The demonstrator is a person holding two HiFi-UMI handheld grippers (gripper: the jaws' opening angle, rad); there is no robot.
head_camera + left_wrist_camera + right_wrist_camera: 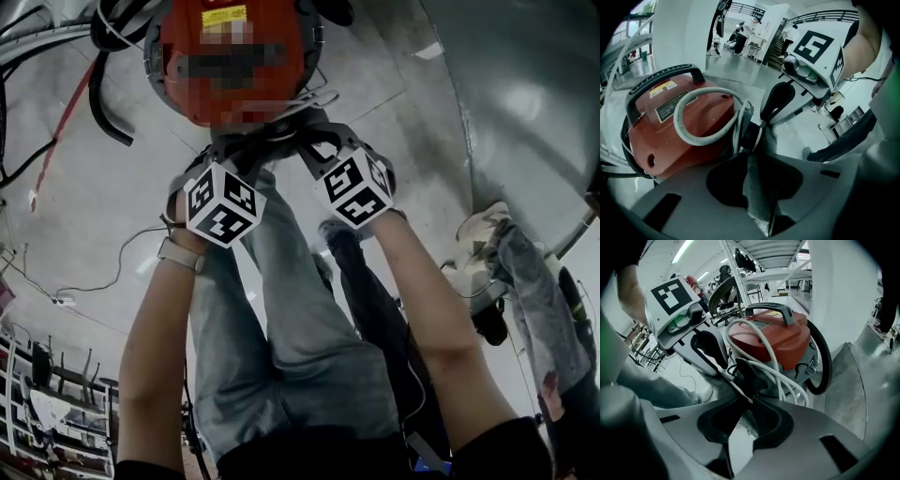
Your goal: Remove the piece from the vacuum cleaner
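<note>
The red vacuum cleaner stands on the grey floor straight ahead of your legs, its black carrying handle on top and a white cord looped over its lid; a black ribbed hose curves round its side; you reach both grippers to the side of the body nearest you, where a black piece sits low against the casing among the turns of cord; your left gripper has its fingers drawn narrow, their tips closed on that black piece; your right gripper comes in just beside it, its fingers likewise narrow and pinched on the same piece from the other side, so the two heads nearly touch; in the head view the left gripper and right gripper meet under the vacuum cleaner's rim; another person's leg stands well apart at the right on the floor.
</note>
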